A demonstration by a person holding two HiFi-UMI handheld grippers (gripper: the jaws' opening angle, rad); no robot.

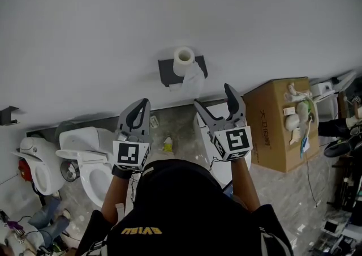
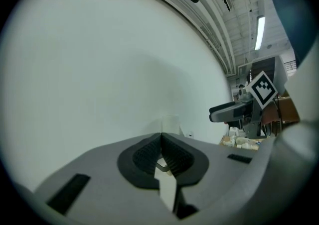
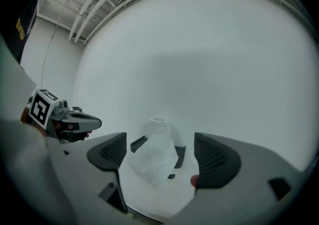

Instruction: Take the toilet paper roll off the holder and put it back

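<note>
A plain white wall [image 1: 169, 11] is filling most of the head view, and a speckled grey floor [image 1: 175, 122] is running along its foot. The person, in a dark top [image 1: 186, 209], is facing the wall and holding both arms out toward it. A brown cardboard box [image 1: 277, 124] is standing on the floor to the right with small white items lying on its top, and a white toilet [image 1: 93, 161] is sitting to the left with its seat down.

The left gripper [image 1: 145, 102] is pointing at the wall with its two jaws pressed together and nothing between them; its own view is showing the ribbed pads [image 2: 149, 154] meeting along one line. The right gripper [image 1: 212, 95] is reaching out beside it with its jaws standing wide apart, and they are gripping nothing.

A dark holder [image 1: 165, 71] is hanging on the wall ahead of and between the two grippers. The toilet paper roll [image 1: 183, 59] is sitting on that holder, upright, with a loose sheet [image 1: 193, 82] drooping below it. In the right gripper view the roll [image 3: 158, 134] is appearing framed between the open pads [image 3: 217, 157], apart from both
</note>
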